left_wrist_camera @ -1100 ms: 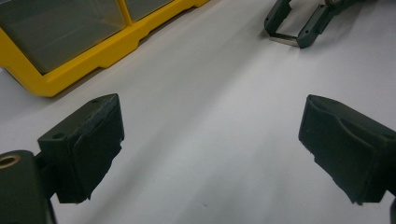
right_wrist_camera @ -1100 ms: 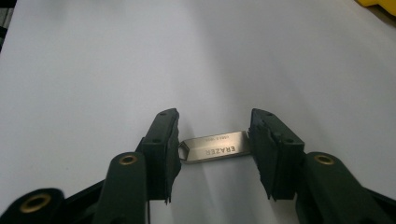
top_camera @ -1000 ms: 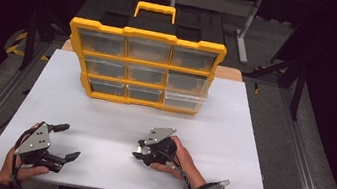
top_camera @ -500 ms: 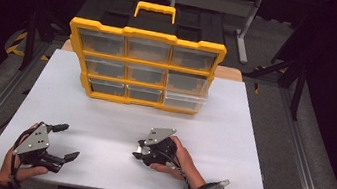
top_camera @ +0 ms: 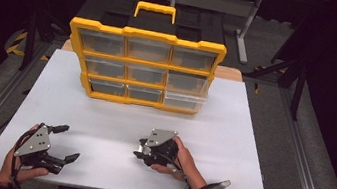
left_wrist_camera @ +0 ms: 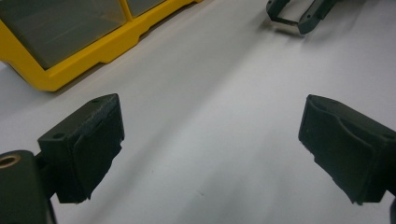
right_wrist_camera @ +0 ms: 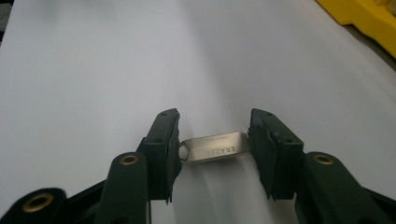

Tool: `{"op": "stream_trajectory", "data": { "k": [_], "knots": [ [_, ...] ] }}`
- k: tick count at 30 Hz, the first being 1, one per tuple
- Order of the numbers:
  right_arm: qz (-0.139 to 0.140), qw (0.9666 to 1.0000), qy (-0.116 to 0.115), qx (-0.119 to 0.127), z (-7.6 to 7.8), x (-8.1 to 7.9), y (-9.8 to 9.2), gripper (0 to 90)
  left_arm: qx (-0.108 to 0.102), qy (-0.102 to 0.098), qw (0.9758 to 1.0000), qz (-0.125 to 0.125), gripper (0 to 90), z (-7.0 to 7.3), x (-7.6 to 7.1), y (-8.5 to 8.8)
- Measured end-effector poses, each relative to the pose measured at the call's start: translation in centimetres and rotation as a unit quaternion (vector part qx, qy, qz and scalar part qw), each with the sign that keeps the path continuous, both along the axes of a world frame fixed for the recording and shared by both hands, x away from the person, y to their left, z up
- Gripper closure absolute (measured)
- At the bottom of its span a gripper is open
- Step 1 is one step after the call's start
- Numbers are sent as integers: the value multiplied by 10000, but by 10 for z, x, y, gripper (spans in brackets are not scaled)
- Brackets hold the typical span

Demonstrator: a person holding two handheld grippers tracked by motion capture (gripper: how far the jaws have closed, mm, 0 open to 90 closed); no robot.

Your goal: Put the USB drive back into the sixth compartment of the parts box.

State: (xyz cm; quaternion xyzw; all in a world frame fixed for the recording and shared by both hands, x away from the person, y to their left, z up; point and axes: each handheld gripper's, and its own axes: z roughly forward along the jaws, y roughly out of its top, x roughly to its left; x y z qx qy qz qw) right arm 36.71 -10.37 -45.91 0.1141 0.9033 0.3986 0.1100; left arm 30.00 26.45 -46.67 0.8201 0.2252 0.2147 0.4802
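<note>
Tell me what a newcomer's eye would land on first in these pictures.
The yellow drawer cabinet with clear drawers stands at the far side of the white table. Nearer the person, the right gripper is clamped on a small silver metal piece just above the table. The left gripper rests at the near left, jaws wide apart.

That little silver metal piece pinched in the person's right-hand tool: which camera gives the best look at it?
The right gripper view: the silver metal piece sits close up between the right gripper jaws, lettering visible. The left gripper view shows it far off as a thin bar between those jaws. In the high view, the gripper is too small to make it out.
</note>
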Motion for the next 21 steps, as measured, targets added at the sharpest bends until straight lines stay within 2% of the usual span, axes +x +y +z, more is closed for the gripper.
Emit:
{"op": "stream_trajectory", "data": {
  "k": [6, 21],
  "knots": [
    [-57, 9998, -181, 95, 7, -3, -4, 544, -20, -34, 10000, 29, 78, 0, -1, 2],
    [-159, 9985, -460, 238, 18, -10, -13, 544, -15, -31, 10000, 19, 79, 0, 0, 1]
  ]
}}
